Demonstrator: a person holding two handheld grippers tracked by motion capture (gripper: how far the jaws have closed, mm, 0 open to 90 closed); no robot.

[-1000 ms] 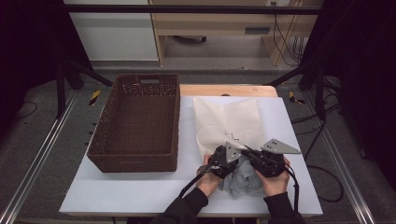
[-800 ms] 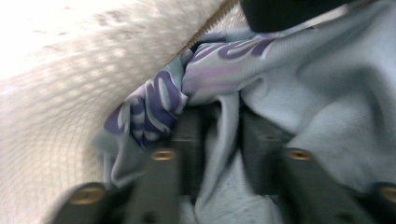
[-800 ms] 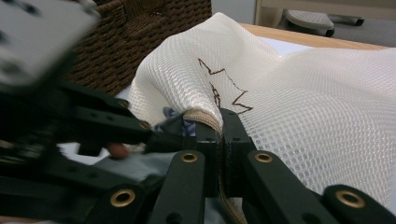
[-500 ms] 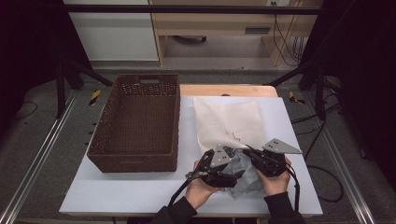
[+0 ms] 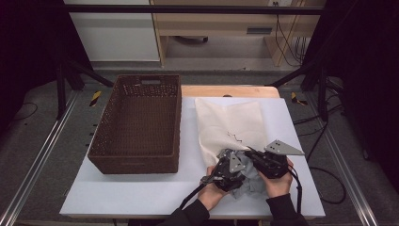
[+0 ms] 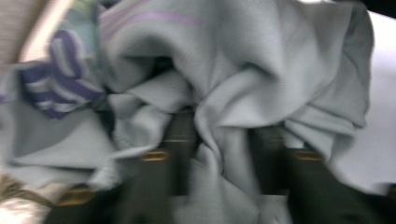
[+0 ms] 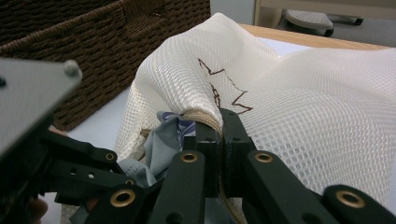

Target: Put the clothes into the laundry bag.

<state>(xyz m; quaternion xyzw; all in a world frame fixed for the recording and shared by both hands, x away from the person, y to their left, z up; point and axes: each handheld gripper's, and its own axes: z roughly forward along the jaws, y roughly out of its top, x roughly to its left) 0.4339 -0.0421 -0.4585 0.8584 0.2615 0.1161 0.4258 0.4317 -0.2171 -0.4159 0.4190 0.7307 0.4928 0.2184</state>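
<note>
A white mesh bag (image 5: 230, 122) with a brown zigzag mark lies on the table; its near mouth is lifted. My right gripper (image 5: 249, 156) is shut on the bag's tan hem (image 7: 201, 116), seen up close in the right gripper view (image 7: 223, 135). A crumpled grey cloth (image 5: 251, 186) sits at the bag's mouth. My left gripper (image 5: 235, 172) is pushed into it. Its jaws have just been closing, and a fold of the grey cloth (image 6: 280, 70) is pinched between them (image 6: 219, 154). A purple-striped piece (image 6: 60, 79) lies beside that fold.
A dark brown wicker basket (image 5: 134, 165) stands to the left on the white tabletop (image 5: 141, 193), close to the bag. The table's front edge runs just below both hands. Cables trail from the grippers toward the person.
The left gripper drew back to the left with its jaws wide, then came right again into the grey cloth and closed on a fold. The right gripper kept still on the bag's hem.
</note>
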